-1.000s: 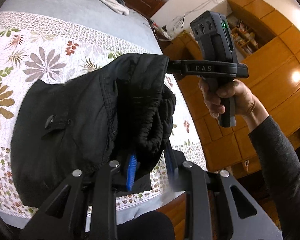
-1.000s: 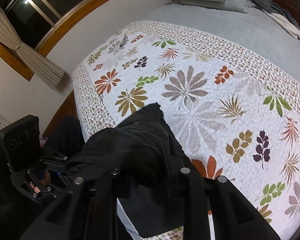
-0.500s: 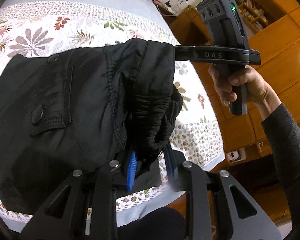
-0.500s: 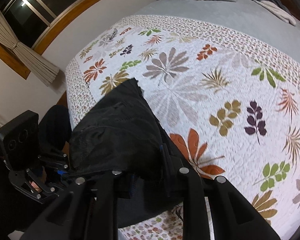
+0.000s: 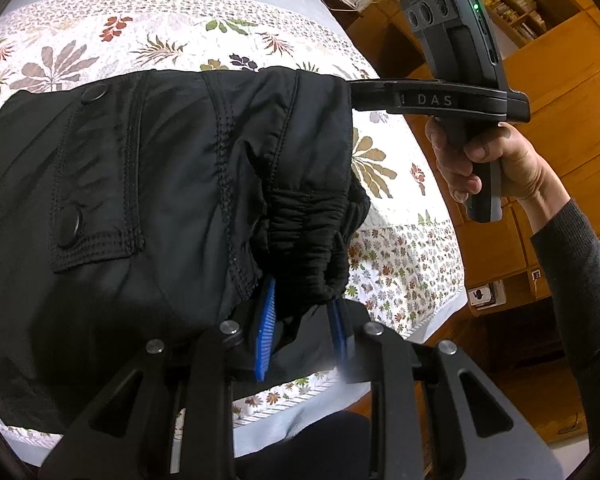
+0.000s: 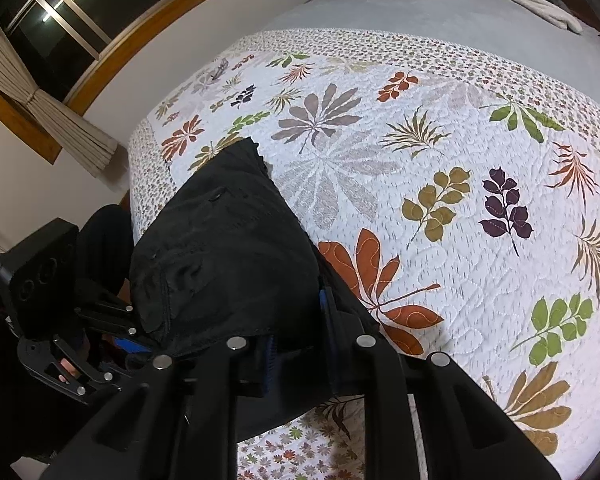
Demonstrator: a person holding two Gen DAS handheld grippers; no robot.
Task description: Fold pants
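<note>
left wrist view: the left gripper [image 5: 302,320] is clamped on the gathered elastic waistband of the black pants [image 5: 140,208], the blue pads [image 5: 265,336] pressing a bunched fold between them. the pants hang spread between both grippers, just above the leaf-patterned quilt [image 5: 400,240] on the bed, with a buttoned pocket flap facing the camera. the right gripper [image 5: 356,96] reaches in from the right, its fingers buried in the far top edge of the fabric, gripped by a hand [image 5: 488,168] in a grey sleeve [image 5: 580,300]. in the right wrist view the right gripper [image 6: 296,344] is closed on a thick fold of the pants [image 6: 228,260], which drape over its fingers toward the quilt [image 6: 440,200]. a window [image 6: 72,12] with a tied curtain [image 6: 56,128] sits at upper left.
</note>
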